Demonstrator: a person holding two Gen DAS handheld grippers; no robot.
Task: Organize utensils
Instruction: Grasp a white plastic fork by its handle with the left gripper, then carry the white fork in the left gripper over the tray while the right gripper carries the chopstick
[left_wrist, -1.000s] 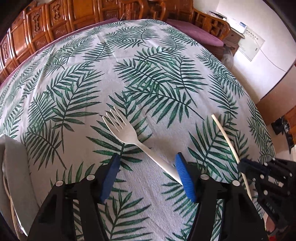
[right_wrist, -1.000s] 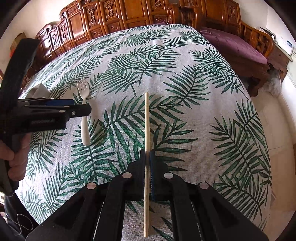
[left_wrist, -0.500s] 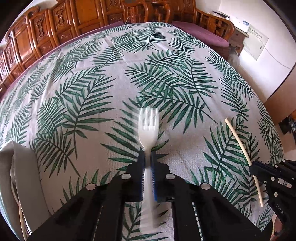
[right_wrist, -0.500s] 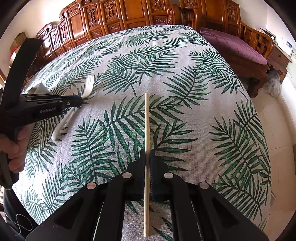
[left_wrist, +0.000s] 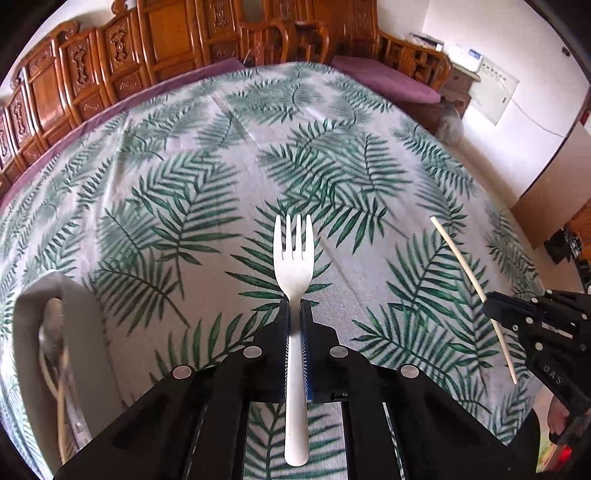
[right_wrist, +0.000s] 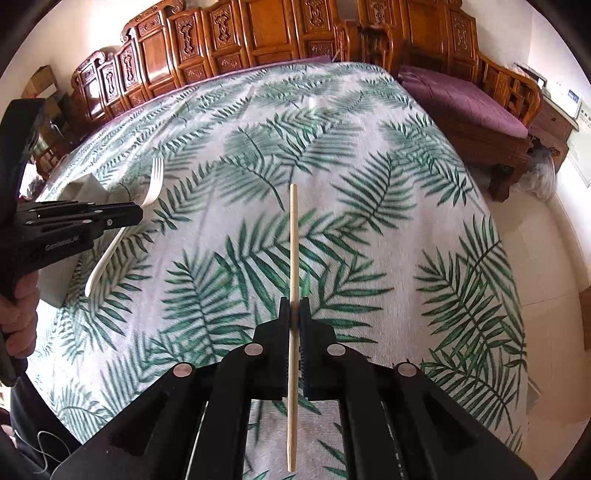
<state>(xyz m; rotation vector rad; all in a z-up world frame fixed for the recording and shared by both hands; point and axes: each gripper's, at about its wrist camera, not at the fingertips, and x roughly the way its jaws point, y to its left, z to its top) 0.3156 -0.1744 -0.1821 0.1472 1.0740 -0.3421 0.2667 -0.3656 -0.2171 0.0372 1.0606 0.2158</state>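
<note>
The left gripper (left_wrist: 294, 306) has its jaws clamped on the handle of a white plastic fork (left_wrist: 293, 254). The tines run straight ahead of the jaws and the handle end trails back beneath them, so the fork's long axis lies along the gripper's own pointing line. In the right wrist view the fork looks clear of the palm-leaf tablecloth (left_wrist: 177, 192) on the table. The right gripper (right_wrist: 294, 306) has its jaws clamped on a pale wooden chopstick (right_wrist: 293, 236), held the same way: most of its length ahead of the jaws, the rest behind.

What the coming move likely turns on is the grey utensil holder (left_wrist: 26, 332) at the left of the left jaws, with something stick-like already inside it (too blurred to name). It sits just beside the left gripper and well apart from the right one, so the fork is probably first to go in, swung leftward and tipped to suit the holder.
</note>
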